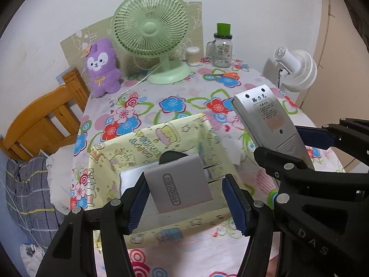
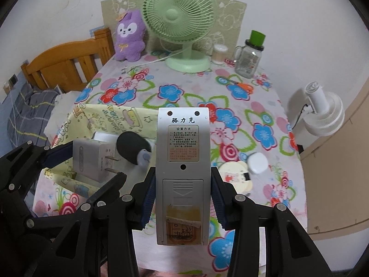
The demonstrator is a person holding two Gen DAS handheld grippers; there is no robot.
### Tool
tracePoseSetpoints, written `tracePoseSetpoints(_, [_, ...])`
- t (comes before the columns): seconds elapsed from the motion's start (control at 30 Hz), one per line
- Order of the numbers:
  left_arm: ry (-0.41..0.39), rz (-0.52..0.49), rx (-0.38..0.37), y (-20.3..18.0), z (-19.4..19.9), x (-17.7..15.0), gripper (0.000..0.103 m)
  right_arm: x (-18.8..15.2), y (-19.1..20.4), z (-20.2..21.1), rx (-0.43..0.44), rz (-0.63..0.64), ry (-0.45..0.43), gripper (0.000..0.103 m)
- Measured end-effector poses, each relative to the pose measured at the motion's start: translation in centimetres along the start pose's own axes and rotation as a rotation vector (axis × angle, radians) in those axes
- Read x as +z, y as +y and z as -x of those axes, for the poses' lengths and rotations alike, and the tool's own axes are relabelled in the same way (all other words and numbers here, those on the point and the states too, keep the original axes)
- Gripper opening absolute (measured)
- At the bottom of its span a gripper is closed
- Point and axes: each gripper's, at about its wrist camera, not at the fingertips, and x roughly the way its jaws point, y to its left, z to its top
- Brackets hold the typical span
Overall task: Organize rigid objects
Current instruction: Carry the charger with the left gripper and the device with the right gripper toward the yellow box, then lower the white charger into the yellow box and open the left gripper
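Above the yellow fabric box (image 1: 147,143), the left gripper (image 1: 184,205), spread, barely touches the charger (image 1: 178,185); the right gripper (image 2: 182,198) pinches the remote (image 2: 183,161), which should lower flat beside it.

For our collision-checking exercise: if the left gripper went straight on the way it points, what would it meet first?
Probably the yellow cartoon-print fabric box: the left gripper, with the grey plug-in charger between its fingers, points into it. Depth is unclear.
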Motion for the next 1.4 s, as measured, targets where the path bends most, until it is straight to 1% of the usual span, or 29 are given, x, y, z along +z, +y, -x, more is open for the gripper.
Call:
tracePoseSetpoints(0.2, [0.024, 0.001, 0.002, 1.9, -1.0, -0.1, 0.065, 0.9, 1.6, -1.5, 0.024, 0.003, 0.039, 0.046])
tracePoseSetpoints(0.27, [0.041, -0.002, -0.016, 2.3, -1.5, -0.2, 0.065, 1.3, 2.1, -2.1, 0.038, 0.0, 0.053, 0.046])
tracePoseSetpoints(0.33, [0.049, -0.011, -0.019, 2.4, -1.8, -0.4, 0.065, 1.7, 2.7, -2.6, 0.047, 0.003, 0.067, 0.046])
tracePoseSetpoints(0.43, [0.064, 0.002, -0.028, 3.2, -2.4, -0.5, 0.066, 2.3, 3.7, -3.5, 0.06, 0.011, 0.088, 0.046])
tracePoseSetpoints(0.5, [0.064, 0.005, -0.018, 3.6, -2.6, -0.6, 0.066, 2.6, 4.1, -3.8, 0.061, 0.013, 0.094, 0.046])
tracePoseSetpoints(0.67, [0.08, 0.027, -0.033, 5.0, -3.3, -0.5, 0.066, 3.4, 5.1, -4.8, 0.073, 0.025, 0.106, 0.046])
tracePoseSetpoints(0.77, [0.085, 0.031, -0.022, 5.6, -3.8, -0.5, 0.066, 3.8, 5.5, -5.5, 0.088, 0.019, 0.115, 0.046])
tracePoseSetpoints(0.93, [0.114, 0.041, -0.034, 6.6, -4.8, -0.7, 0.066, 3.9, 6.3, -7.0, 0.124, 0.014, 0.149, 0.046])
tracePoseSetpoints(1.1, [0.159, 0.039, -0.046, 7.0, -6.4, -1.3, 0.066, 3.4, 6.9, -9.1, 0.146, 0.012, 0.195, 0.047])
tracePoseSetpoints(1.17, [0.167, 0.035, -0.042, 7.0, -6.8, -1.5, 0.067, 3.3, 7.0, -9.8, 0.148, 0.01, 0.206, 0.047])
tracePoseSetpoints(1.23, [0.15, 0.022, -0.029, 6.8, -6.7, -1.6, 0.067, 3.1, 6.9, -10.3, 0.16, 0.0, 0.213, 0.047])
tracePoseSetpoints(1.33, [0.148, 0.031, -0.054, 7.0, -6.7, -1.5, 0.072, 3.2, 7.0, -10.2, 0.162, 0.0, 0.206, 0.047])
tracePoseSetpoints(1.4, [0.149, 0.036, -0.056, 6.9, -6.7, -1.5, 0.075, 3.2, 6.9, -10.3, 0.157, 0.001, 0.21, 0.047])
